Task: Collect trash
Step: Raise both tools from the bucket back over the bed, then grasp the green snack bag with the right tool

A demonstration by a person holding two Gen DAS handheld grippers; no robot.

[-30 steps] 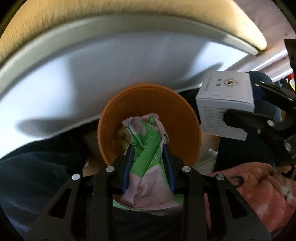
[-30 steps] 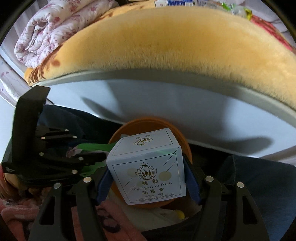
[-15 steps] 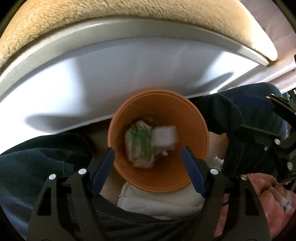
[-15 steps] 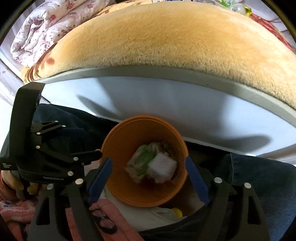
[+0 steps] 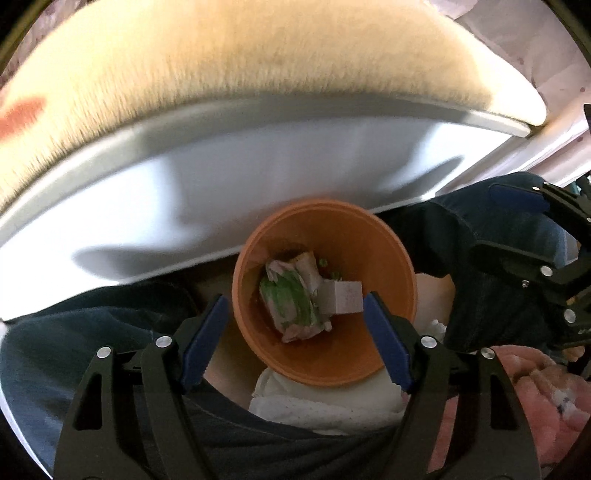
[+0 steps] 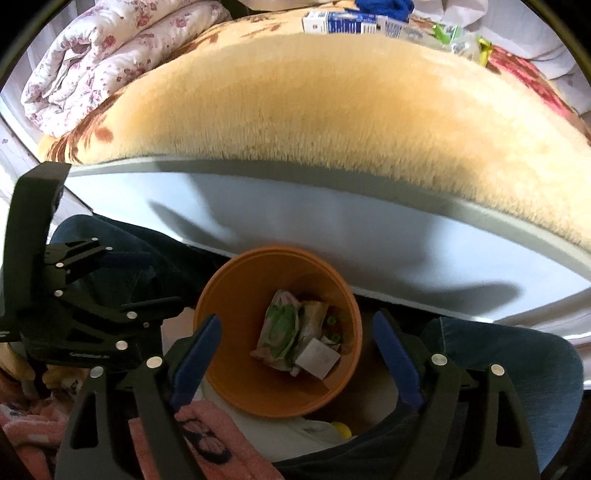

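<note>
Below both grippers, between a person's knees in dark blue jeans (image 5: 92, 354), stands a round orange plastic bin (image 5: 391, 258), its mouth open to the cameras. At its bottom lie a crumpled green-and-pink plastic wrapper (image 5: 291, 302) and a small white cardboard box (image 5: 343, 301), touching each other, the box to the right of the wrapper in the left wrist view. A few small green scraps (image 6: 332, 321) sit beside them. The left gripper (image 5: 295, 332) hangs above the bin with its blue-padded fingers (image 5: 201, 339) spread wide; its jaws have just been opening, and nothing is between them but the view down into the bin. The right gripper (image 6: 297, 354) is likewise above the bin, its jaws also just having opened further, holding nothing. Each gripper shows at the edge of the other's view, close alongside. Behind the bin runs the pale grey side of a bed frame (image 6: 332, 229), topped by a fluffy cream-yellow blanket (image 6: 314, 99). On the bed in the right wrist view lie a folded floral quilt (image 6: 103, 48) and a blue-and-white carton (image 6: 340, 22). Pink fuzzy fabric (image 5: 535, 391) shows at the lower corner of each view.
</note>
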